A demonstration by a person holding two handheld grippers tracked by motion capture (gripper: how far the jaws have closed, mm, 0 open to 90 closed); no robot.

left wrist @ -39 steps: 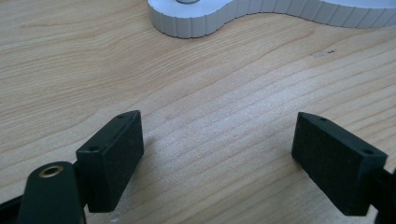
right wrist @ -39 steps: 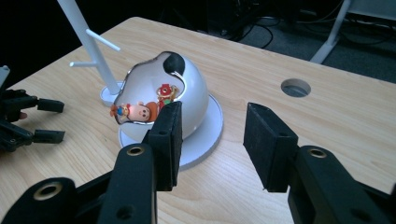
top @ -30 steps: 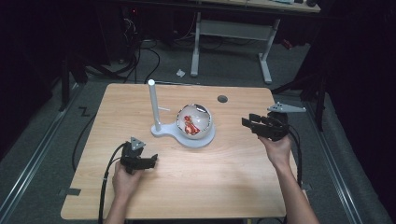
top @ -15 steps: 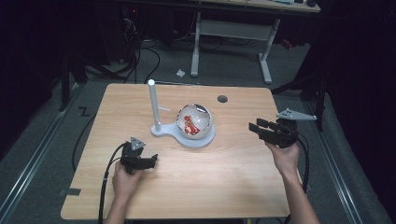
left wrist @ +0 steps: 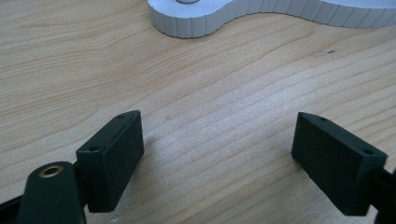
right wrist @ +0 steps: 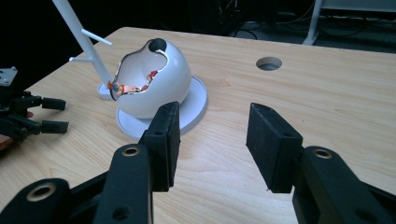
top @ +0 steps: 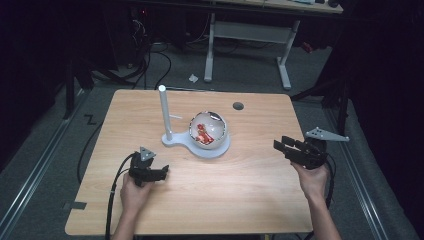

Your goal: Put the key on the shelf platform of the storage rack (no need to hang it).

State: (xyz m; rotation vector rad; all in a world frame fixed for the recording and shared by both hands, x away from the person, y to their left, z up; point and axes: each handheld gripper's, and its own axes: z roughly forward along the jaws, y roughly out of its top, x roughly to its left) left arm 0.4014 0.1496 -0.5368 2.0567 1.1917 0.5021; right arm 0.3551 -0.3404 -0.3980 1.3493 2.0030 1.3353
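Note:
A white hollow sphere model, broken open with red and orange parts inside, sits on a white figure-eight base. A thin white post rises from the same base. My left gripper rests low over the wood near the front left, short of the base, jaws wide open and empty. The base's edge lies just ahead of it. My right gripper hovers at the table's right side, pointing left at the sphere, open with nothing between its jaws.
The wooden table has a round cable hole behind the sphere. Cables trail from both grippers off the near edge. Beyond the table the floor is dark, with a desk frame and loose cables.
My right gripper has drifted toward the near right of the table and sunk a little, away from the sphere. The left gripper and the model have stayed put.

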